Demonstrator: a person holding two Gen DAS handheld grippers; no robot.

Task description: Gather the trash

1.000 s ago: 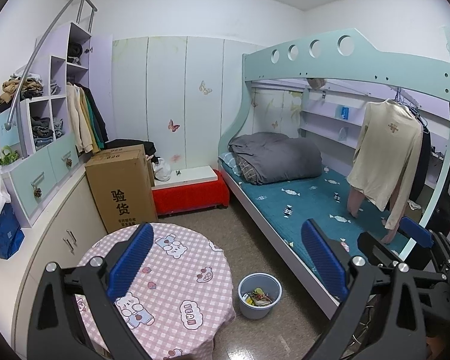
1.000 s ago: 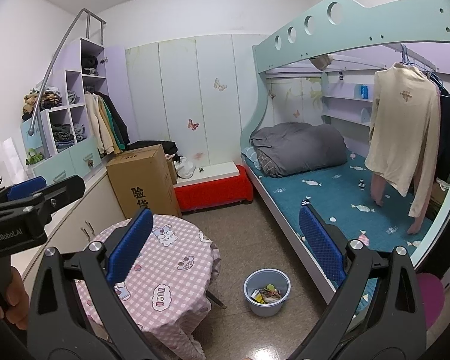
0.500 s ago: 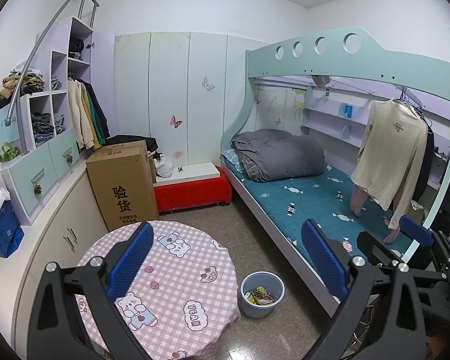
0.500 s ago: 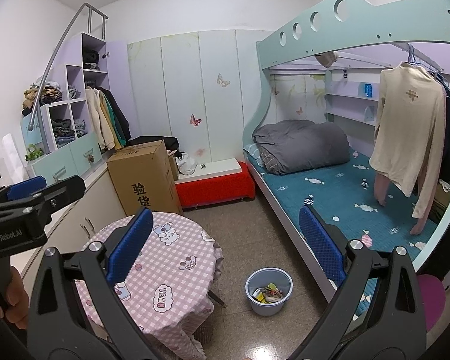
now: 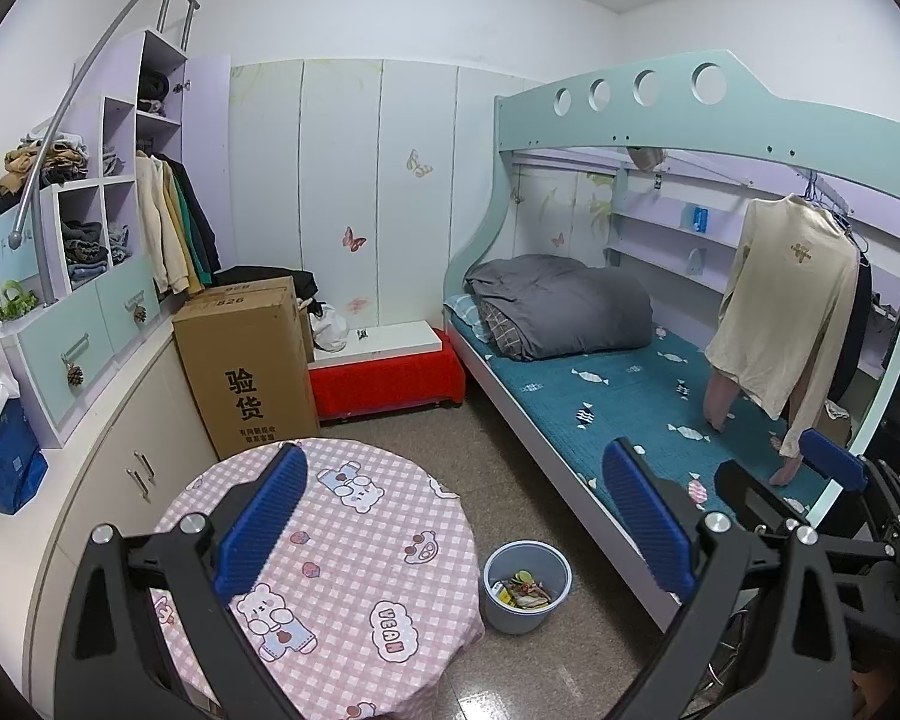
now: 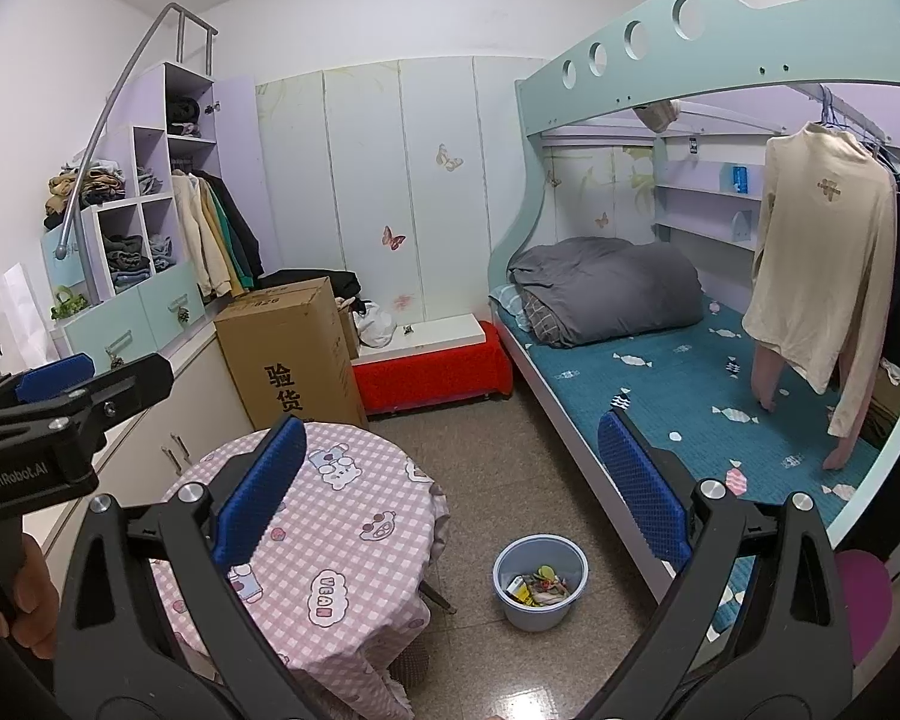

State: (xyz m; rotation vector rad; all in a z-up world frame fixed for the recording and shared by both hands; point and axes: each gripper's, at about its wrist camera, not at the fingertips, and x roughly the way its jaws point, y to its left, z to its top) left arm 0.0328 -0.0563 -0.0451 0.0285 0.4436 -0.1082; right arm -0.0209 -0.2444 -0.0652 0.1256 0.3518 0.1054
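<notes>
Left tool (image 5: 453, 519): held high over the room, blue pads wide apart, gripping nothing.
Right tool (image 6: 450, 480): also raised, pads spread apart and empty.
Trash bin (image 6: 540, 582): small grey-blue pail on the floor between the round bench (image 6: 330, 540) and the bed (image 6: 660, 396), holding wrappers and scraps.
Bench: covered by a pink checked cloth.

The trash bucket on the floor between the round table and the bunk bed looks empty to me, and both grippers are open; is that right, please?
Not quite: the trash bucket is not empty. The left wrist view shows wrappers and scraps lying in its bottom. The rest holds: it stands on the floor between the round table and the bunk bed, and the left gripper and right gripper are both open.
</notes>
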